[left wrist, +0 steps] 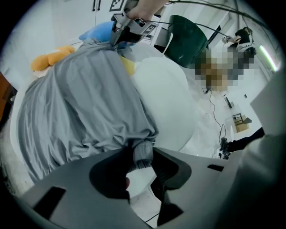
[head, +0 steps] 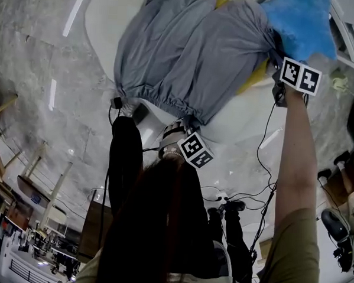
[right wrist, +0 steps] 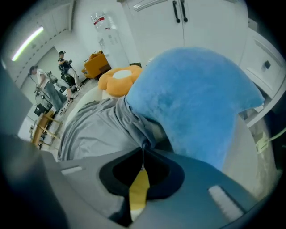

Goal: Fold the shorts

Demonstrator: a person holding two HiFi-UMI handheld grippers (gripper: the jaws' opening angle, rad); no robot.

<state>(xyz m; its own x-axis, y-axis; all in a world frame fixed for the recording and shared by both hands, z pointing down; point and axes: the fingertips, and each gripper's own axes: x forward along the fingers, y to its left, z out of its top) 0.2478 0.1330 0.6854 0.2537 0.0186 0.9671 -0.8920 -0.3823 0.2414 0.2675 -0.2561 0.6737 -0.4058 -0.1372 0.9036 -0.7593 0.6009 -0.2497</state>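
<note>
Grey shorts (head: 188,50) lie spread over a round white table (head: 106,22). My left gripper (head: 181,123) is at the near corner of the gathered waistband. In the left gripper view its jaws (left wrist: 142,157) pinch a bunched piece of that waistband, with the shorts (left wrist: 80,98) stretching away beyond. My right gripper (head: 278,59) is at the far hem, beside a blue plush toy (head: 301,20). In the right gripper view it (right wrist: 143,154) is shut on a thin edge of the grey fabric (right wrist: 98,125), with a yellow strip (right wrist: 138,188) showing below the jaws.
A yellow item (head: 257,77) pokes out from under the shorts. An orange plush (left wrist: 51,57) lies at the table's far side, and the blue plush (right wrist: 196,103) crowds the right gripper. A green chair (left wrist: 187,40), floor cables (head: 264,172) and white cabinets (right wrist: 178,22) surround the table.
</note>
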